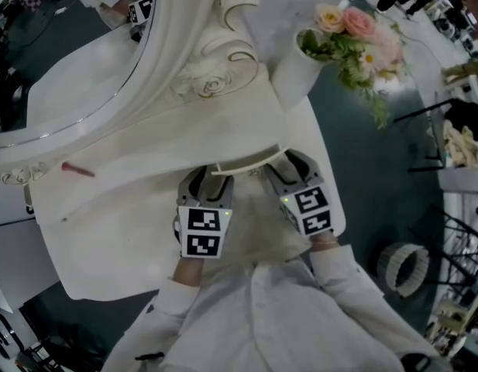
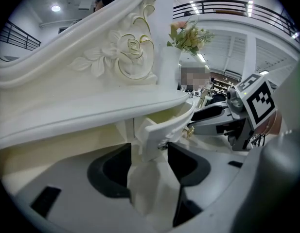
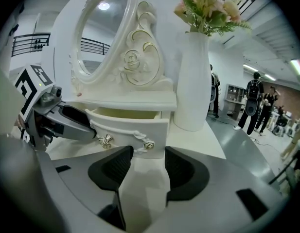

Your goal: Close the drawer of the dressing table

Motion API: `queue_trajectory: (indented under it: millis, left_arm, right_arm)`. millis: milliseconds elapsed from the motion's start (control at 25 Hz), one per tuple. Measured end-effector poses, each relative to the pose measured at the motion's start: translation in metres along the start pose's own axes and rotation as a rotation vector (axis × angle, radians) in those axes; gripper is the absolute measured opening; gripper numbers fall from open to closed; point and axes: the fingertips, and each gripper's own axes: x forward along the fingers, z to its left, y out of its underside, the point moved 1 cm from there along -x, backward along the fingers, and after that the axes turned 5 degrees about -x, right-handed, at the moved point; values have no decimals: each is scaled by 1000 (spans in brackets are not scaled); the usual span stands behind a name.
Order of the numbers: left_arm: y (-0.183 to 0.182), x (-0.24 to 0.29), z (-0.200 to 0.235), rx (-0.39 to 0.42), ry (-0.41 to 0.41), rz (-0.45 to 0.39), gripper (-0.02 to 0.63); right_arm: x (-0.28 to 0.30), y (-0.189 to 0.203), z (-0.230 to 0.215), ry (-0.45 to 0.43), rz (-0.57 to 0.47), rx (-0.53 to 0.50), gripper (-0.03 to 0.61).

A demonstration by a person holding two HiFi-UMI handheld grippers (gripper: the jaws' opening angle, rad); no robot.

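Left gripper (image 2: 150,165), jaws apart and empty, sits at the left corner of the drawer (image 2: 165,126), which stands partly pulled out under the shelf (image 2: 91,111). Right gripper (image 3: 149,168), also gaping, faces the right knob (image 3: 149,143). Uneven pushing could skew and jam it. The vase (image 3: 193,81) stands just beside, so a careless swing might topple it.

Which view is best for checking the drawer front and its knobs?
Right gripper view: the drawer faces the camera, pulled out, with both knobs showing. The left gripper view catches the drawer edge-on from the side, with the knobs barely visible. The head view gives only its curved top edge from above.
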Motion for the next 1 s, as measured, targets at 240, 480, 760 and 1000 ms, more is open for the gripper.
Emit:
queue_trajectory:
  millis: [240,480,760,1000]
  left_arm:
    - [-1,3,0,-2,10,-4,216]
    - [-5,6,3,-6,-6,-16,216]
    - [-9,8,8,-11,-18,-25,216]
    - [-12,9,11,10,-41,-42,216]
  right_arm:
    - [3,5,-5,6,13,-6,209]
    - [7,2,-5,11,11,13,209]
    - [11,-4,-5,8,15,19,209]
    - [15,-6,-7,16,8,21,209]
